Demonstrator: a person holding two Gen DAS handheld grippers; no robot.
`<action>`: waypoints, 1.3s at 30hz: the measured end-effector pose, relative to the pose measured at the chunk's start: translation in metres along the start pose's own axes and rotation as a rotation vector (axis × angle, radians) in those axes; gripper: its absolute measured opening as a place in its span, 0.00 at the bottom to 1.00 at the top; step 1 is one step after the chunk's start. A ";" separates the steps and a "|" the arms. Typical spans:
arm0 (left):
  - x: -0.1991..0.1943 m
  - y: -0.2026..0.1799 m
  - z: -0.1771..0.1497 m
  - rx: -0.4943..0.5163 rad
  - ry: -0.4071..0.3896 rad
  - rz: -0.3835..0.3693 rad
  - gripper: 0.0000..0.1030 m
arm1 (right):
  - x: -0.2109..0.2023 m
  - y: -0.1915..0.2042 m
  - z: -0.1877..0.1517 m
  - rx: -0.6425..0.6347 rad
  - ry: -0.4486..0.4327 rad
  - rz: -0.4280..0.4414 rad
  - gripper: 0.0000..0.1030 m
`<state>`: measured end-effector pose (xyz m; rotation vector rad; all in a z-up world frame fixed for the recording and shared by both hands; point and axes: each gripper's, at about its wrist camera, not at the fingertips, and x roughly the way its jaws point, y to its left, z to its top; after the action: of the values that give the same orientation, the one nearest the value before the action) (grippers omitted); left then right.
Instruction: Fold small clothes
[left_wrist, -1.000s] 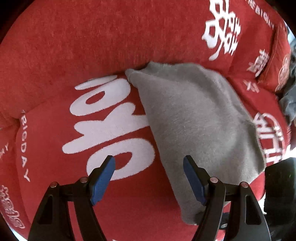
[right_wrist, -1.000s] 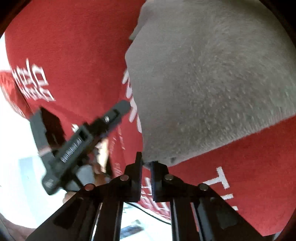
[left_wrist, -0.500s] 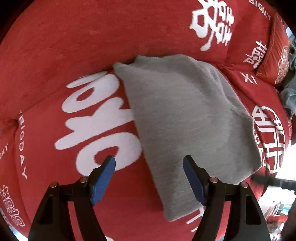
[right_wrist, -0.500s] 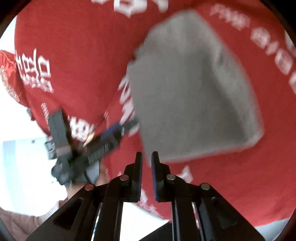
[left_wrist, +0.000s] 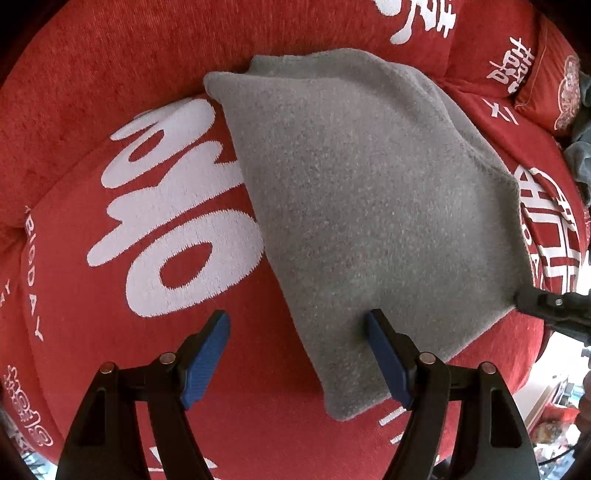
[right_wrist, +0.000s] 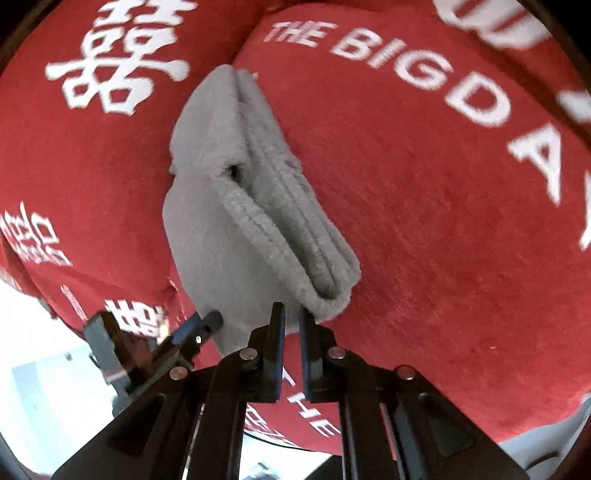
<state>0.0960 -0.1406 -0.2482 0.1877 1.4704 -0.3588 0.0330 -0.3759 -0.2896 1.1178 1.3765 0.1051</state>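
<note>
A folded grey garment (left_wrist: 362, 206) lies flat on the red sofa seat. My left gripper (left_wrist: 298, 363) is open and empty, hovering over the garment's near left edge. In the right wrist view the same garment (right_wrist: 236, 206) shows its stacked folded edges from the side. My right gripper (right_wrist: 291, 325) is shut and empty, its tips just short of the garment's near corner. The right gripper also shows at the right edge of the left wrist view (left_wrist: 554, 312). The left gripper shows at lower left in the right wrist view (right_wrist: 155, 350).
The red sofa cover (left_wrist: 110, 295) carries white lettering. A red cushion (left_wrist: 554, 85) and a grey-blue cloth (left_wrist: 580, 147) lie at the far right. The seat's front edge drops off at lower right (left_wrist: 532, 387).
My right gripper has let go of the garment's corner, drawn back and swung low beside it. The garment now lies flat. My left gripper has drifted over the garment, still open.
</note>
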 end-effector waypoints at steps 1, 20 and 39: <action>-0.001 -0.001 0.000 0.001 0.001 0.003 0.74 | -0.002 0.008 0.003 -0.027 0.000 -0.017 0.09; 0.001 -0.002 0.004 -0.031 0.013 -0.021 0.74 | -0.034 0.020 0.013 -0.163 0.003 -0.076 0.46; 0.037 0.040 0.060 -0.253 0.043 -0.477 0.74 | 0.033 0.035 0.151 -0.313 0.194 0.025 0.64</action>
<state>0.1686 -0.1281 -0.2823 -0.3667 1.5816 -0.5486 0.1814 -0.4211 -0.3197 0.8786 1.4589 0.4418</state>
